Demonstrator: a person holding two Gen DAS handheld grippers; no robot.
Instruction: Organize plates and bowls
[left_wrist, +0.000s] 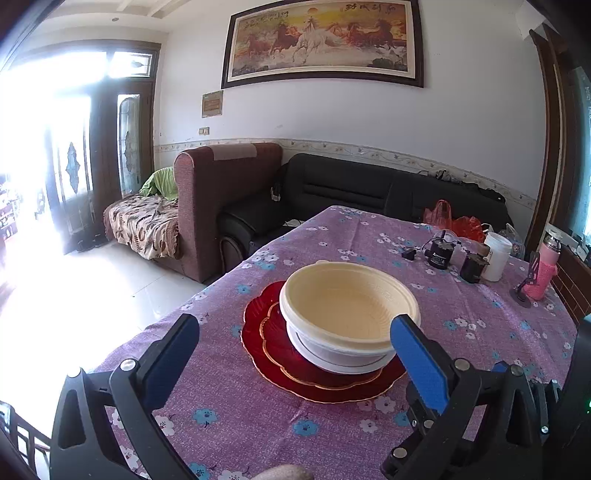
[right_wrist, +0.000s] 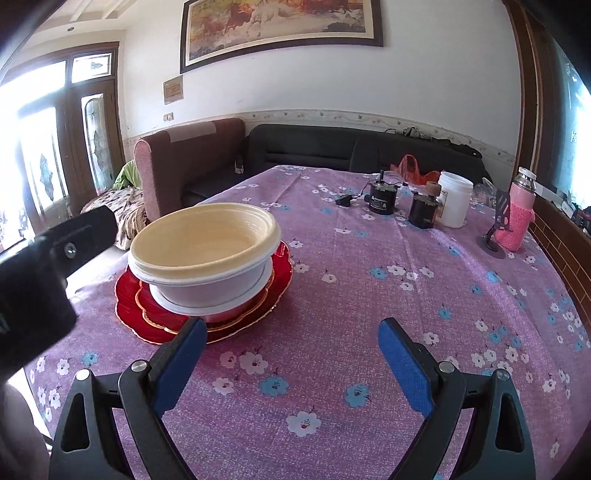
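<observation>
Left tool (left_wrist: 295, 332): jaws wide apart, holding nothing, one pad just beside the bowls (left_wrist: 349, 314). Right tool (right_wrist: 291, 343): likewise wide open and empty, over bare cloth. The bowls, cream nested in white, sit on stacked red plates (left_wrist: 275, 350) near the bench's left edge. Judged light, thin plastic, rims flexible; the plates look glassy, slippery, breakable. Best hold: bowl rim. The bench (right_wrist: 369, 314) carries a soft flowered cloth; jars and a pink bottle (right_wrist: 517, 210) stand at the far right corner.
</observation>
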